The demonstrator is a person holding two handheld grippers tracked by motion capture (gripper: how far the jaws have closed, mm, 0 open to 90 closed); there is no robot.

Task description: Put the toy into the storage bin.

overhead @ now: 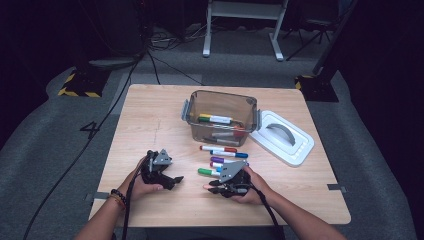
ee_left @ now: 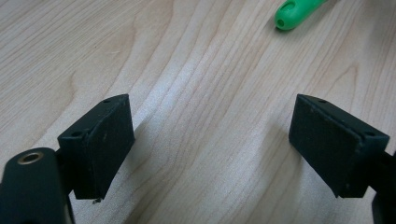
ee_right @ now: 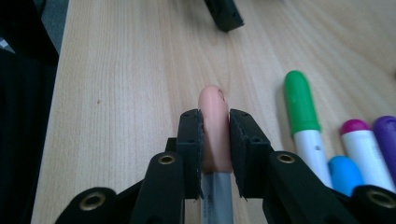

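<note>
Right gripper (ee_right: 215, 135) clamped on one peach-capped marker (ee_right: 214, 121); left gripper (ee_left: 210, 144) spread wide, empty.
Marker lies low over the wooden table (overhead: 150, 120); four capped markers beside it: green (ee_right: 301, 109), pink (ee_right: 362, 144), purple (ee_right: 385, 133), blue (ee_right: 344, 173).

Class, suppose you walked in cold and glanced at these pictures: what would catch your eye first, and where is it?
First, the right gripper near the table's front edge, shut on a peach-capped marker. Next, the loose markers lying between that gripper and the clear bin at the table's middle, which already holds several more, with its white lid set down beside it. The left gripper rests open over bare wood.
</note>
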